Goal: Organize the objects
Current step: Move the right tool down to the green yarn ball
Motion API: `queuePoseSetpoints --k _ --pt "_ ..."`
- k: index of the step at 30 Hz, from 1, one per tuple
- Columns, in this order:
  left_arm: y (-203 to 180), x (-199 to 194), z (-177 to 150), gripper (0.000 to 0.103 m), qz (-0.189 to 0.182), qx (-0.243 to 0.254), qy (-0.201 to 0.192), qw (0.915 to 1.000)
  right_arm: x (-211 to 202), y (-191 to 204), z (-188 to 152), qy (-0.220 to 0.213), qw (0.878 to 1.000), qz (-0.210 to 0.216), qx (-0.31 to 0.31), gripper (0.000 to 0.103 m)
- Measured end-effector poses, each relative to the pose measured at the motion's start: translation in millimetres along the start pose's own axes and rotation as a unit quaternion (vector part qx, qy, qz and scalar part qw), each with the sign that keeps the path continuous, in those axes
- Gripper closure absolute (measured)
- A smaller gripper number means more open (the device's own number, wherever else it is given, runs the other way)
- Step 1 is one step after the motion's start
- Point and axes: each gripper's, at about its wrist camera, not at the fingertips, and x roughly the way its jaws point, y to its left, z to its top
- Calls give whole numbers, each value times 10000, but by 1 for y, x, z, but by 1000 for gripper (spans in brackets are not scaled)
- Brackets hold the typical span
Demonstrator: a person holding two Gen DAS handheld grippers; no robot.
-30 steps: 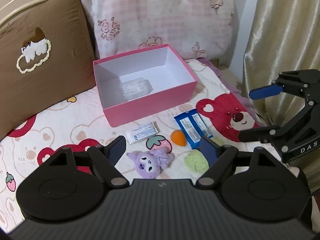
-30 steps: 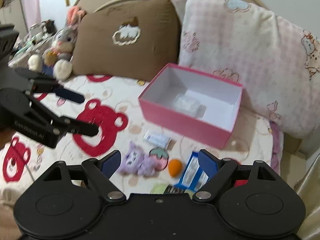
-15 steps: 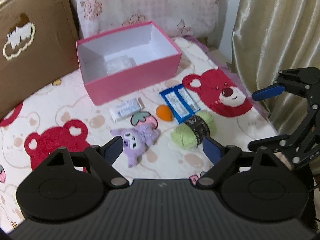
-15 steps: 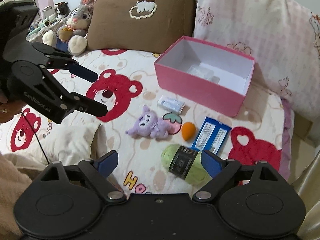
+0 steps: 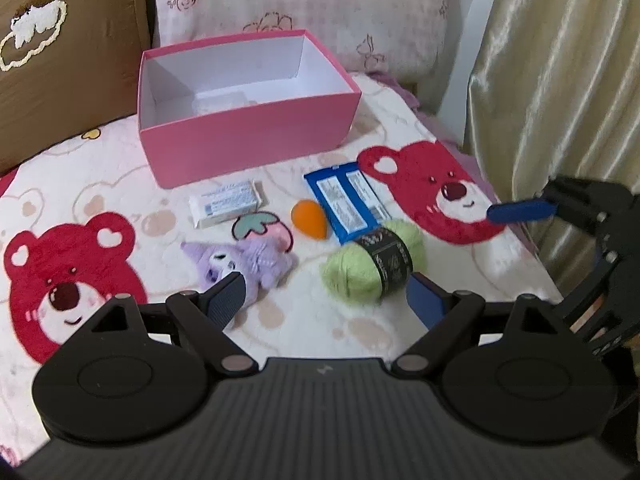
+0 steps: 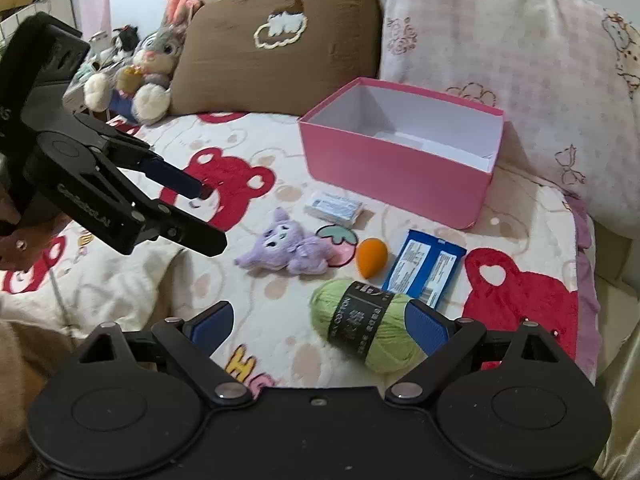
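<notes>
From left wrist: left gripper (image 5: 326, 298) pitched down, jaws apart and empty, just opened wider; purple plush (image 5: 246, 260) near its left finger, green yarn (image 5: 374, 266) near the right, pink box (image 5: 244, 136) behind. Centre on one item before closing

From right wrist: right gripper (image 6: 318, 322) likewise spread, just widened, yarn (image 6: 366, 320) against the right finger, ungripped

Bear-print blanket (image 5: 100, 168) spread across the bed, brown cushion (image 6: 276, 52) with cloud motif at far left, pink checked pillow (image 6: 516, 60) at far right, grey rabbit plush (image 6: 148, 64) beside the cushion, beige curtain (image 5: 560, 60) on the right
</notes>
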Motion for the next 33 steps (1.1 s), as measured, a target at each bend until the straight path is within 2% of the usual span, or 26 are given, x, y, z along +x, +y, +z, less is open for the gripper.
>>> queuePoseSetpoints --k 11,14,17,23,27,30,32,33 --pt "-6 60 -8 16 -436 -303 55 9986 47 -25 -24 -154 9998 -53 128 8" --pt "-9 77 -11 16 -491 -341 133 9981 61 -25 -30 -43 9992 -353 -180 8" --pt "-13 93 -13 15 -529 -309 252 9978 69 -26 -38 -131 9980 -559 -282 8" --pt "-15 112 -19 15 -597 -332 195 9975 83 -39 -44 151 9993 -345 -2 8" --pt "-9 120 -23 17 -806 -635 83 9947 90 -49 -48 269 9986 -338 318 8" --pt "-3 124 -25 21 -1021 -880 31 9909 98 -52 -50 486 9967 -493 422 8" --pt "-1 126 -27 23 -1092 -973 5 9892 102 -53 -51 557 9966 -423 435 8" --pt "0 128 -27 28 -1111 -991 0 9889 103 -54 -51 582 9966 -383 447 8"
